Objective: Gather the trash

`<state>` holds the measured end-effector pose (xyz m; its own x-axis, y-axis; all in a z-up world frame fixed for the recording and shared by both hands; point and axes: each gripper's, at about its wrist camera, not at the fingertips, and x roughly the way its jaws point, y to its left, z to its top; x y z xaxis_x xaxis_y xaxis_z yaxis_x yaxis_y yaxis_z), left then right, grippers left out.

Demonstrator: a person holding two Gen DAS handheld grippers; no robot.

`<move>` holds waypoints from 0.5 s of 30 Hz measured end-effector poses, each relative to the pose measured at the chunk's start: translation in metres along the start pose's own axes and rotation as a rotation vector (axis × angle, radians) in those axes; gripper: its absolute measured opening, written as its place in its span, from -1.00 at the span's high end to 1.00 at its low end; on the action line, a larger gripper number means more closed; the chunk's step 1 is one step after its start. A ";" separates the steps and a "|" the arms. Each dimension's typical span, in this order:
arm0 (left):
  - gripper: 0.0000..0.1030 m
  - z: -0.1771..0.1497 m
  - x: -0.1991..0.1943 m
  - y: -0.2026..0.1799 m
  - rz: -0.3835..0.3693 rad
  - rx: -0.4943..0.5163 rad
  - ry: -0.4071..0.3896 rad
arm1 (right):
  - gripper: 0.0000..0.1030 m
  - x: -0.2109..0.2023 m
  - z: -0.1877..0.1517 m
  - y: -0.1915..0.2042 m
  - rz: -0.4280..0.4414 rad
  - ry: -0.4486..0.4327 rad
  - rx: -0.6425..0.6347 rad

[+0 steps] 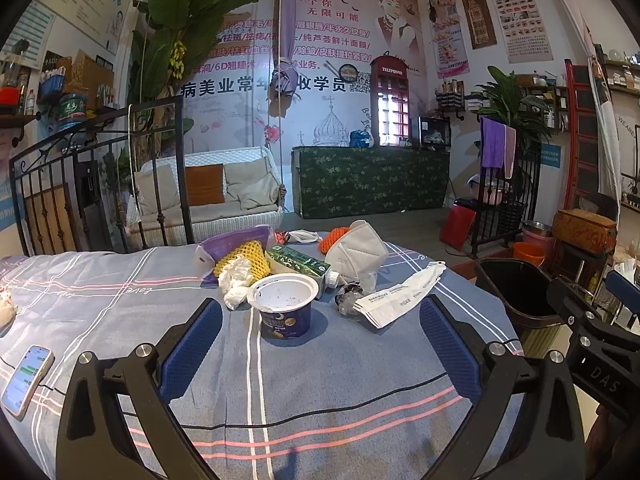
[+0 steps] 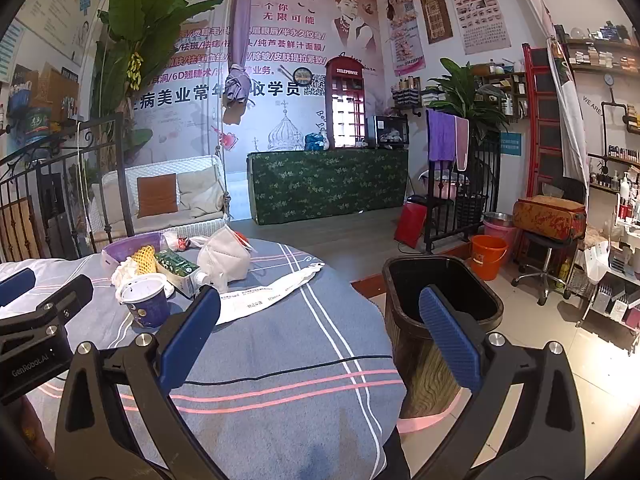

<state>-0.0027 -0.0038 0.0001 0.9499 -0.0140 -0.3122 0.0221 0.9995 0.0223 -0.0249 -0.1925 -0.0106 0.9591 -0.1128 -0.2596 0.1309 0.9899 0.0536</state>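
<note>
Left wrist view, nearest first: my left gripper [image 1: 320,344] has its blue fingers [image 1: 192,350] spread wide with nothing between them, hovering over the counter [image 1: 120,300] and its blue-grey striped cloth. A phone [image 1: 26,380] lies at the near left edge, screen lit. Just beyond the fingertips stands a purple yogurt cup [image 1: 285,306], its lid peeled and white inside showing. Touching its left side is a crumpled tissue [image 1: 237,280], and behind that a yellow foam fruit net [image 1: 246,258] rests on a purple packet [image 1: 236,242]. A green carton [image 1: 298,266] lies on its side behind the cup. To the right I see a long white paper wrapper [image 1: 400,294], a crumpled clear plastic piece [image 1: 349,298] at its near end, and farther back a white face mask [image 1: 356,248]. A dark waste bin [image 1: 520,292] stands off the counter's right edge.

From the right wrist view, my right gripper [image 2: 320,344] is likewise spread wide and empty, poised between the counter edge and the waste bin [image 2: 440,300], whose mouth is just beyond the right finger.
</note>
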 end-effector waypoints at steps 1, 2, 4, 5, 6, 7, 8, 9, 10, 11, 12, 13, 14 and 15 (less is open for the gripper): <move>-0.90 -0.001 -0.001 -0.001 0.002 0.003 -0.001 | -0.91 0.000 0.000 0.000 0.000 0.000 0.000; -0.90 -0.001 -0.001 -0.001 0.002 0.002 0.000 | -0.91 -0.001 0.000 -0.001 0.001 0.001 0.001; -0.90 0.000 -0.001 0.000 0.003 0.001 -0.003 | -0.91 -0.001 0.000 0.000 0.001 0.000 0.001; -0.90 0.000 -0.001 0.000 0.004 0.000 -0.003 | -0.91 -0.001 -0.001 0.000 0.000 -0.001 0.001; -0.90 0.000 -0.001 0.000 0.004 -0.001 -0.003 | -0.91 -0.001 -0.001 0.000 -0.001 -0.001 0.000; -0.90 0.000 -0.001 0.000 0.003 -0.002 -0.001 | -0.91 -0.001 -0.001 0.000 -0.001 -0.001 0.001; -0.90 -0.001 -0.001 -0.003 0.002 -0.001 -0.002 | -0.91 -0.001 0.000 0.000 0.000 -0.001 0.001; -0.90 -0.001 -0.001 -0.002 0.002 0.002 -0.005 | -0.91 -0.001 -0.001 0.000 0.001 0.000 0.000; -0.90 -0.001 -0.001 -0.002 0.002 0.003 -0.004 | -0.91 -0.001 -0.001 0.000 0.000 0.000 -0.002; -0.90 -0.001 -0.001 -0.003 0.002 0.004 -0.003 | -0.91 -0.002 0.000 0.000 0.000 -0.001 -0.001; -0.90 -0.001 -0.001 -0.003 0.002 0.005 -0.002 | -0.91 -0.002 -0.001 0.000 0.002 0.000 -0.001; -0.90 -0.001 -0.001 -0.003 0.002 0.005 -0.003 | -0.91 -0.002 0.000 0.000 0.002 0.001 0.000; -0.90 -0.001 -0.001 -0.002 0.003 0.003 -0.007 | -0.91 -0.003 0.000 0.000 0.002 0.000 0.000; -0.90 -0.002 -0.001 -0.003 0.003 0.004 -0.007 | -0.91 -0.003 -0.001 0.000 0.002 0.000 0.000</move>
<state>-0.0044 -0.0064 -0.0010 0.9523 -0.0109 -0.3050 0.0200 0.9994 0.0267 -0.0281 -0.1924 -0.0105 0.9594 -0.1112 -0.2592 0.1294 0.9901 0.0543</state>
